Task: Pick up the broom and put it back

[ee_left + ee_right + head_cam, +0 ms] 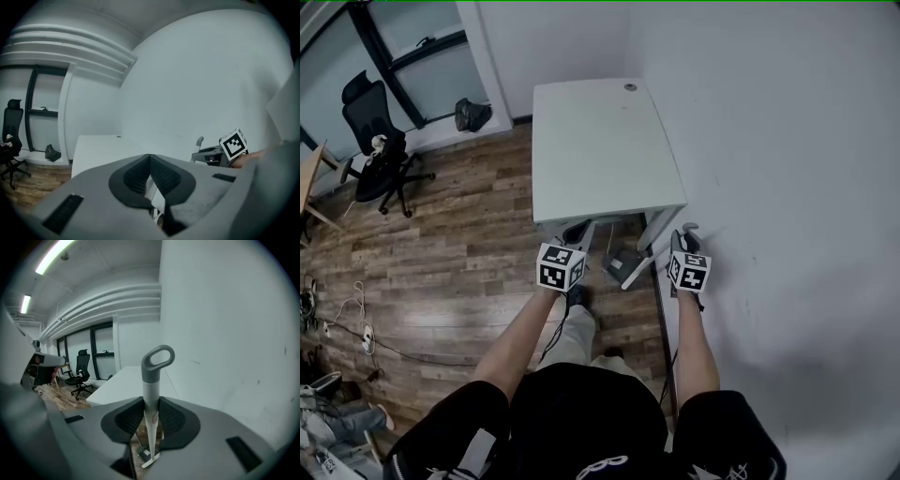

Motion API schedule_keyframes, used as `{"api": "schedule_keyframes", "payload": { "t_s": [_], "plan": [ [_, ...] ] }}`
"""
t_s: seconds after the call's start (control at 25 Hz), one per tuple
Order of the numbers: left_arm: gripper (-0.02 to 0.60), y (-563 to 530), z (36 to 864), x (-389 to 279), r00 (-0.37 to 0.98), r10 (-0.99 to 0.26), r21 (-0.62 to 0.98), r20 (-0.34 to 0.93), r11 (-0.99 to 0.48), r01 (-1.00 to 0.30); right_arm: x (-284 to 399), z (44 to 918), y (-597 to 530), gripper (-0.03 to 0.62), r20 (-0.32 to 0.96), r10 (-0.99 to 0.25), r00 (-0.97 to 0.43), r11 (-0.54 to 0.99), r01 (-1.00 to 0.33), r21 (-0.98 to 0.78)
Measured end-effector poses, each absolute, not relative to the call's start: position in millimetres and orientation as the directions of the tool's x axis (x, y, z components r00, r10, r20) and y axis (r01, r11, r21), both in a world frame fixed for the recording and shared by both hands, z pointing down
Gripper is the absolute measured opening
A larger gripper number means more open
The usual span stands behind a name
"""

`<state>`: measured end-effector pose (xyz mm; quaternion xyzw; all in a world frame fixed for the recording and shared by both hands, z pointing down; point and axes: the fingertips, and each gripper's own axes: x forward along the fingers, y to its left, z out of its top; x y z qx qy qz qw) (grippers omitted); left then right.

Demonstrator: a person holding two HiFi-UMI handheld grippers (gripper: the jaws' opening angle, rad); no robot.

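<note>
Between the ribbed black pads (129,417) of the right gripper (151,414): broom (151,380) clamped. It has a slim white round shaft with a grey loop grip on top, and stands upright near the smooth white wall (225,333). Left gripper (150,163): jaws together, nothing held. Both bare forearms reach forward, side by side, to the near edge of the matte white desk (600,141). Wood-plank floor (459,262) below.

White desk (600,141) against wall (778,141), broom (689,228) in right claw (683,241), left claw (575,232) beside, office chair (375,155) far left
</note>
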<state>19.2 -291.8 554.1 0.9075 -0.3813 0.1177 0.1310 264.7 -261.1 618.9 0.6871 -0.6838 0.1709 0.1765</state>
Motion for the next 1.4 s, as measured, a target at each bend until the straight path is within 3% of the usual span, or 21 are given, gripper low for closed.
{"api": "schedule_keyframes", "payload": {
  "t_s": [0.52,1.4],
  "plan": [
    [0.020,-238,487,-13,0.615,-0.758,0.157,0.218,-0.595,-0.788,212,503,-229,0.109,0.326,-0.940,-0.098,0.113,-0.993,0.026],
    [0.020,-181,473,-37,0.550,-0.813,0.208,0.192,-0.514,-0.832,159,475,-165,0.110,0.283,-0.937,-0.205,0.206,-0.978,-0.025]
  ]
}}
